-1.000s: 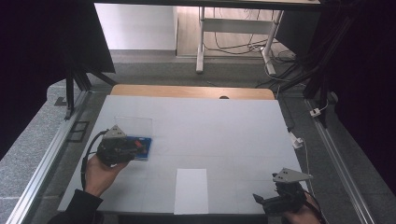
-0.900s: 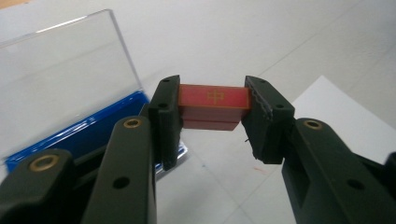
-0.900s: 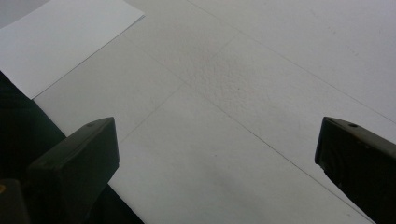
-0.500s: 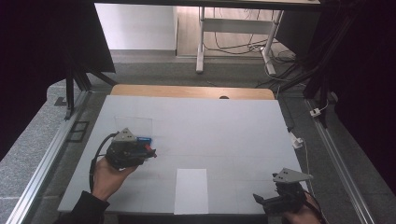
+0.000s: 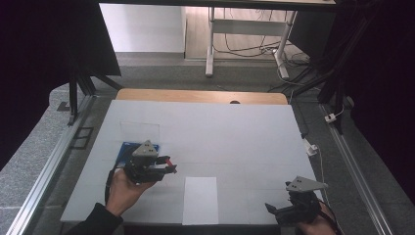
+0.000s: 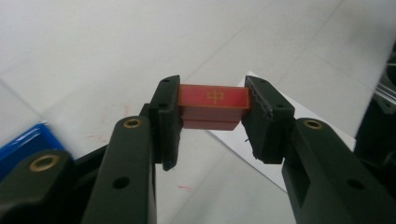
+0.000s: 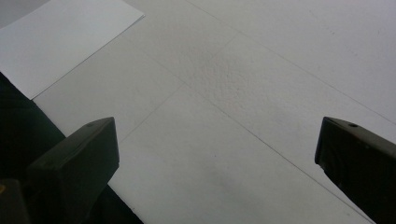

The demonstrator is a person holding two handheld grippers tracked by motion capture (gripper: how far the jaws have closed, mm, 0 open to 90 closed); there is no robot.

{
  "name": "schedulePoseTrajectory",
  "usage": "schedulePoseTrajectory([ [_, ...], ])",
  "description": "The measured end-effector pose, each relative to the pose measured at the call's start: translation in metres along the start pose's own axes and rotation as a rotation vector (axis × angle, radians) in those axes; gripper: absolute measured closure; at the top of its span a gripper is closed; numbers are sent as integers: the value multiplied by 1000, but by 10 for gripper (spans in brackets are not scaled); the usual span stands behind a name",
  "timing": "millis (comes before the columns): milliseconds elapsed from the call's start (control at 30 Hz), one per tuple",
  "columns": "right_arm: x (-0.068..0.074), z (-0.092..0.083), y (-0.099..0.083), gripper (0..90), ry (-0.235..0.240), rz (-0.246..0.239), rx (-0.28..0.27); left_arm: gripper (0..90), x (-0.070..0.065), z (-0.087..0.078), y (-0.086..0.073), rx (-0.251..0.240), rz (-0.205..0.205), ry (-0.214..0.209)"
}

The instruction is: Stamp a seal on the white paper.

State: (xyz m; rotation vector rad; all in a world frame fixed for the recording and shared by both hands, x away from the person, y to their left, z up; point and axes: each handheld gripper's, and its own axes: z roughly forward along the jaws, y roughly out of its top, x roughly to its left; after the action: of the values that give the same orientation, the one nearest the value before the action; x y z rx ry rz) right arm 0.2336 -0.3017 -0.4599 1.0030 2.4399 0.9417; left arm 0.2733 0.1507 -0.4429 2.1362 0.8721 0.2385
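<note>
While clamped on a red block (image 6: 213, 105), left gripper (image 5: 166, 166) roughly level over the table (image 5: 235, 137), right gripper (image 5: 276, 211) apart.

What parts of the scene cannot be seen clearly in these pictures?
- Red block: in the left gripper view the pads cover both its ends, and its gold mark is too small to read.
- Blue item: in the high view the left gripper hides most of it.
- White sheet: in the right gripper view the picture edge cuts it off.

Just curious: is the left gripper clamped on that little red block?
Yes, the left gripper is shut on the red block: both jaws press its ends.
</note>
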Motion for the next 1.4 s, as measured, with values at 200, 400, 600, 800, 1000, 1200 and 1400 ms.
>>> schedulePoseTrajectory([
  [200,0,0,0,0,-1,-3,2,582,-14,10,3,49,57,-10],
  [400,0,0,0,0,0,-5,2,582,-21,20,5,82,58,-77],
  [600,0,0,0,0,1,-6,2,582,-28,29,6,93,67,-86],
  [800,1,0,0,0,3,-7,3,582,-33,39,7,94,80,-88],
  [1000,1,0,0,0,3,-9,4,583,-40,52,9,97,103,-108],
  [1200,1,0,0,0,4,-9,3,583,-49,65,6,108,133,-129],
  [1400,1,0,0,0,3,-12,2,583,-57,77,2,142,170,-124],
])
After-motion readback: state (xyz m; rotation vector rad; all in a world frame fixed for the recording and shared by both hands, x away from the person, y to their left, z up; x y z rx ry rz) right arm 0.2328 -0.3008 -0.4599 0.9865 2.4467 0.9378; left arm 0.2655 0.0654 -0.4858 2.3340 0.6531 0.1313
